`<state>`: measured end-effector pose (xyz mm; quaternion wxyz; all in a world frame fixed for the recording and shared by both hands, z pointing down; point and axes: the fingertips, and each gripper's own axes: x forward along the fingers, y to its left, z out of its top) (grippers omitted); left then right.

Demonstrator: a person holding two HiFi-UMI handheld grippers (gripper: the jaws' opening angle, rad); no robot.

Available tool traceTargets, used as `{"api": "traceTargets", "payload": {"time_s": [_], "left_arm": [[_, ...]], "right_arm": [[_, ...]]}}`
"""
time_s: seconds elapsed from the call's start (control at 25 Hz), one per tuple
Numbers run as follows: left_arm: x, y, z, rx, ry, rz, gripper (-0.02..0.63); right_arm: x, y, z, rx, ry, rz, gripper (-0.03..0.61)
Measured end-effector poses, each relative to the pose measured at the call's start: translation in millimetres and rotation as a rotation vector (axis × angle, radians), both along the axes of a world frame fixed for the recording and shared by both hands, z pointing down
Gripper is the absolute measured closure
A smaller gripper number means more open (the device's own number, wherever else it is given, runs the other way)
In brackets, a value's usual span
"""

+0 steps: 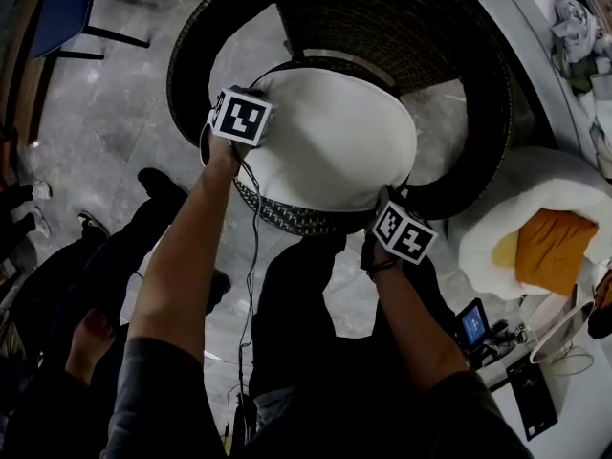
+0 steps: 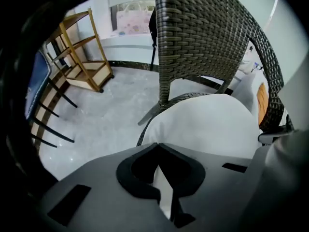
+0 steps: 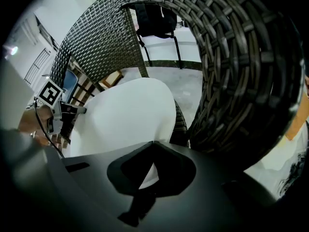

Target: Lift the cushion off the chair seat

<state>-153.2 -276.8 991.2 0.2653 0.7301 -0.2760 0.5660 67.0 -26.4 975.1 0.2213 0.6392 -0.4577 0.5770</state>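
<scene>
Between your two claws, the white cushion lies on the wicker chair seat. Your left claw and right claw each pinch its soft rim at opposite sides. It seems light and floppy, so lift evenly.

White cushion on dark woven wicker chair. The left gripper and right gripper carry black-and-white square markers. Orange pillow beside the right gripper.
</scene>
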Motion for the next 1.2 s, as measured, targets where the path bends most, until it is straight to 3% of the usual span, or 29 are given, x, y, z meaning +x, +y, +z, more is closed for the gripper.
{"api": "traceTargets", "payload": {"time_s": [0.12,0.32,0.72,1.2], "left_arm": [[-1,5,-22,0.013,0.039,-0.017,0.607],[9,-5,-88,0.122,0.097,-0.032,0.607],[19,-38,-267,0.345,0.168,-0.07,0.607],[5,-70,-490,0.607,0.215,-0.113,0.607]], "right_arm": [[5,-2,-14,0.026,0.006,0.002,0.565],[11,-14,-55,0.103,0.01,-0.017,0.565],[26,-59,-184,0.306,0.017,-0.061,0.565],[33,-132,-361,0.581,0.039,-0.102,0.565]]}}
